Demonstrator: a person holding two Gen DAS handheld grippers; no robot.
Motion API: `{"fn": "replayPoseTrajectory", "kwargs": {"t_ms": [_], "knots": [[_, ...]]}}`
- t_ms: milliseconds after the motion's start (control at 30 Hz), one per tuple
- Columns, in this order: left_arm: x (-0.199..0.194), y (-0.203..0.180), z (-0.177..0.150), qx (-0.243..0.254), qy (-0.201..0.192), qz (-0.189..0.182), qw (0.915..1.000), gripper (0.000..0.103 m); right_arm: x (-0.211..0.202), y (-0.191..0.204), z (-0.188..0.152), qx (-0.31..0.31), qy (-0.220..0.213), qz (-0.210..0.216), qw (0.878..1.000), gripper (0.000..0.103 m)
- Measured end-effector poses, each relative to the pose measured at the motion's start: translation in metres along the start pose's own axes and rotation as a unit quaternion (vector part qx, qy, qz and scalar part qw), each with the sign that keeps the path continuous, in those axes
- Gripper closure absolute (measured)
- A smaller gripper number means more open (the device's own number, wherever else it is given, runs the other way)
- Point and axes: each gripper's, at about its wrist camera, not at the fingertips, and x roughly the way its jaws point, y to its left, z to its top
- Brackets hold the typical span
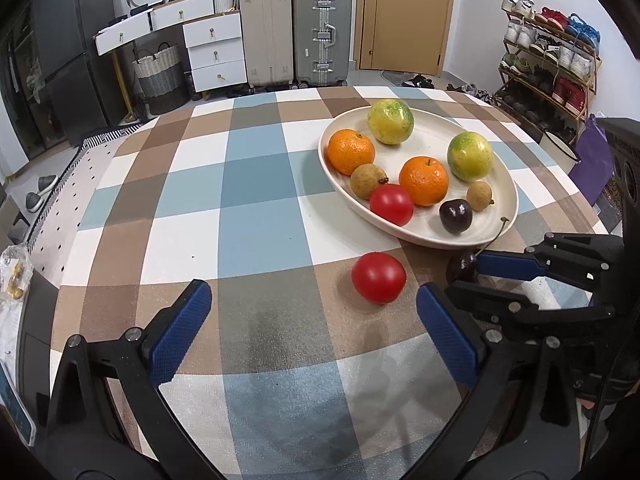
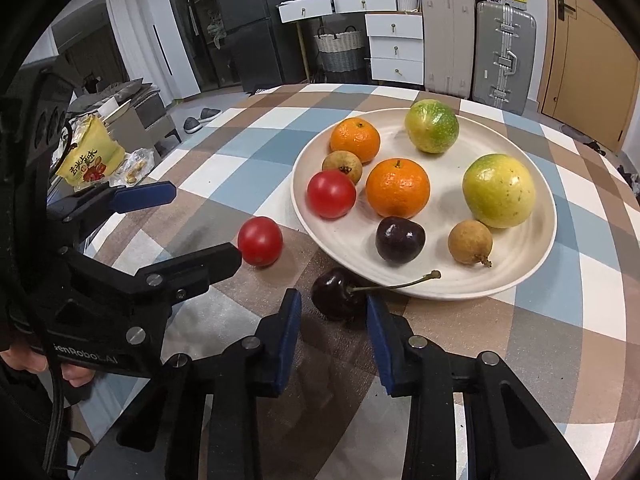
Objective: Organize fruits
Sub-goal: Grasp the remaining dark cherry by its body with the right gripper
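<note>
A white plate (image 1: 508, 184) (image 2: 532, 248) on the checked tablecloth holds two oranges, two green-yellow fruits, two brown longans, a red tomato (image 1: 391, 204) and a dark cherry (image 1: 455, 216). A second red tomato (image 1: 378, 277) (image 2: 260, 241) lies on the cloth in front of the plate. A stemmed dark cherry (image 1: 463, 267) (image 2: 336, 294) lies by the plate's near rim. My right gripper (image 2: 334, 312) is open, its blue pads on either side of this cherry, not closed on it. My left gripper (image 1: 314, 304) (image 2: 204, 226) is open and empty, just short of the loose tomato.
The table's round edge curves at left and far side. A yellow snack bag (image 2: 90, 156) lies beyond the left edge. Suitcases (image 1: 320, 32), drawers, a basket and a shoe rack (image 1: 548, 64) stand on the floor behind.
</note>
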Motion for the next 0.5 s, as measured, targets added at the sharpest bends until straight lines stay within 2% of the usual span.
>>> {"fn": "replayPoseTrajectory", "kwargs": {"t_ms": [300,500], "knots": [[0.002,0.002,0.000,-0.005,0.001,-0.003,1.0000,0.001,-0.007,-0.006,-0.005,0.004,-0.007,0.013,1.000,0.075],[0.008,-0.001,-0.001,-0.002,0.008,-0.005,1.0000,0.001,-0.025,-0.010,-0.010,0.003,-0.031,0.009,0.999,0.075]]}}
